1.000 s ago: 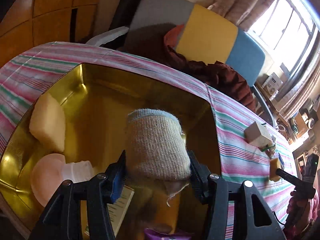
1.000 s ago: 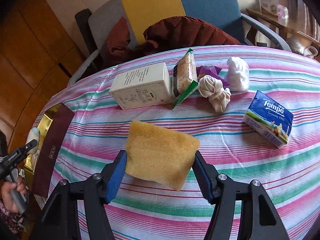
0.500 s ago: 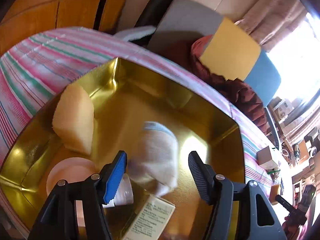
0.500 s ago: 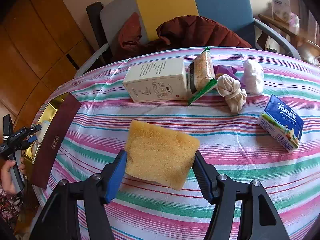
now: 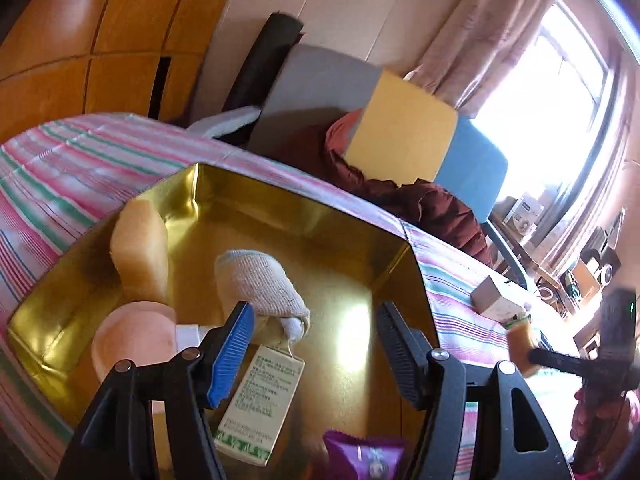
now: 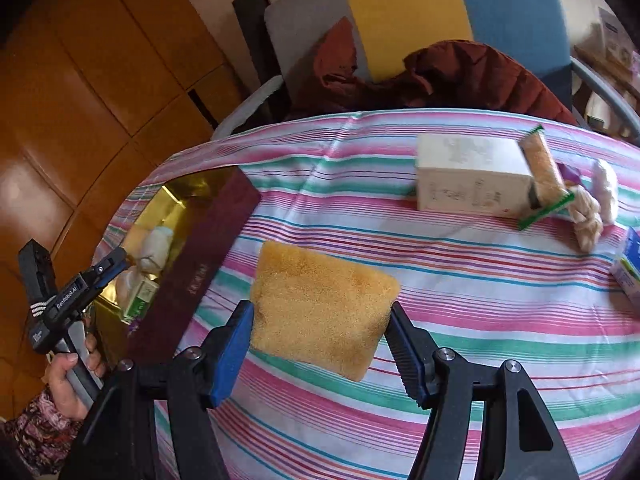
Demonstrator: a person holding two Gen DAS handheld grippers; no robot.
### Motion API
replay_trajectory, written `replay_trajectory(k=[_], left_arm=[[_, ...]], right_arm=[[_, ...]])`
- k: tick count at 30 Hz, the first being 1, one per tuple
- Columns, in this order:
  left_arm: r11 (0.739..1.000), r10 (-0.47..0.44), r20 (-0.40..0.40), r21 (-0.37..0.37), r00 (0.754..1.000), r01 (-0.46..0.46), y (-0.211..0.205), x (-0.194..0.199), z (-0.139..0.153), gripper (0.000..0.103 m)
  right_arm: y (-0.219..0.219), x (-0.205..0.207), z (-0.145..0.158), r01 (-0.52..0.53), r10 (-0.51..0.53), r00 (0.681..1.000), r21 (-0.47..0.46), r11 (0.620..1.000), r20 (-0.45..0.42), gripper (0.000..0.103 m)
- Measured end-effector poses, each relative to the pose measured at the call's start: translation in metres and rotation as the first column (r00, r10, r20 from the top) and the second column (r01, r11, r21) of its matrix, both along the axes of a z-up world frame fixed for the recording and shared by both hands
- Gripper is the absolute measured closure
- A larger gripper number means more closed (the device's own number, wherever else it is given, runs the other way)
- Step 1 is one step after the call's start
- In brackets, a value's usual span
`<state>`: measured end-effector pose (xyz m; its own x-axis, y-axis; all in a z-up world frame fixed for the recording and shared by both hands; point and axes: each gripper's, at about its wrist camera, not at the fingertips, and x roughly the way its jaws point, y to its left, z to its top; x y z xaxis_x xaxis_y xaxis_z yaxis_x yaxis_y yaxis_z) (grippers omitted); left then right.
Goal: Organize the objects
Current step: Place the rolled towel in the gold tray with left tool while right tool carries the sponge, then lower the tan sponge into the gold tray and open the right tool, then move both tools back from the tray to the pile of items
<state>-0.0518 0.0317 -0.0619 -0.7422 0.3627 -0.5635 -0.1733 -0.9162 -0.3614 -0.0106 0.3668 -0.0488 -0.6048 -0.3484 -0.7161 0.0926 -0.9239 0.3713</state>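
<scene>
My left gripper [image 5: 314, 340] is open and empty above the gold tin box [image 5: 360, 232]. A rolled grey sock [image 5: 260, 284] lies in the box just beyond its fingers, beside a pale yellow sponge [image 5: 140, 252], a pink round item [image 5: 132, 340], a small green-and-white packet [image 5: 260, 400] and a purple wrapper [image 5: 364, 456]. My right gripper [image 6: 320, 344] is shut on a yellow sponge [image 6: 320, 304] and holds it above the striped tablecloth [image 6: 440, 280]. The box [image 6: 168, 204] and the left gripper [image 6: 104, 270] show at the left in the right wrist view.
A dark red lid [image 6: 196, 272] leans along the box's right side. At the far right of the table lie a white carton [image 6: 468, 176], a green-edged snack pack [image 6: 544, 176], knotted white cloths [image 6: 592, 204] and a blue tissue pack [image 6: 628, 272]. A chair with a red jacket [image 6: 460, 76] stands behind.
My left gripper opened and let go of the grey sock, which dropped into the gold box; the gripper then drew back. My right gripper carried the yellow sponge leftward, toward the box.
</scene>
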Motion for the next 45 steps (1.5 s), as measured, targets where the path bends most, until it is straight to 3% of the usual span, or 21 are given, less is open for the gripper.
replay_trajectory(k=[5, 12, 20, 23, 27, 32, 37, 45], left_arm=[[0.997, 0.077, -0.034, 0.023, 0.996, -0.077, -0.02, 0.012, 0.012, 0.038], [0.98, 0.183, -0.028, 0.082, 0.983, -0.18, -0.055, 0.013, 0.023, 0.038], [0.969, 0.215, 0.01, 0.125, 0.977, -0.215, -0.069, 0.011, 0.022, 0.038], [0.971, 0.202, 0.01, 0.13, 0.979, -0.202, -0.066, 0.012, 0.022, 0.038], [0.975, 0.187, 0.012, 0.122, 0.982, -0.187, -0.06, 0.013, 0.021, 0.038], [0.98, 0.167, 0.017, 0.11, 0.986, -0.168, -0.051, 0.015, 0.02, 0.038], [0.988, 0.123, 0.017, 0.095, 0.992, -0.124, -0.038, 0.016, 0.02, 0.038], [0.996, -0.064, 0.006, 0.067, 0.998, 0.064, 0.006, 0.027, 0.021, 0.038]], right_arm=[[-0.076, -0.018, 0.021, -0.12, 0.122, 0.991, 0.031, 0.992, -0.055, 0.037], [-0.169, -0.039, 0.019, -0.258, 0.27, 0.962, 0.174, 0.95, -0.045, 0.036], [-0.211, -0.06, -0.001, -0.291, 0.302, 0.953, 0.321, 0.901, 0.016, 0.034], [-0.214, -0.06, -0.006, -0.293, 0.303, 0.953, 0.351, 0.889, 0.027, 0.031], [-0.206, -0.053, -0.001, -0.256, 0.275, 0.961, 0.315, 0.914, -0.015, 0.008], [-0.19, -0.042, 0.007, -0.215, 0.237, 0.97, 0.262, 0.941, -0.055, 0.008], [-0.165, -0.028, 0.01, -0.163, 0.184, 0.981, 0.268, 0.95, -0.056, 0.008], [-0.089, -0.015, -0.004, -0.021, 0.012, 0.999, 0.219, 0.975, 0.043, 0.008]])
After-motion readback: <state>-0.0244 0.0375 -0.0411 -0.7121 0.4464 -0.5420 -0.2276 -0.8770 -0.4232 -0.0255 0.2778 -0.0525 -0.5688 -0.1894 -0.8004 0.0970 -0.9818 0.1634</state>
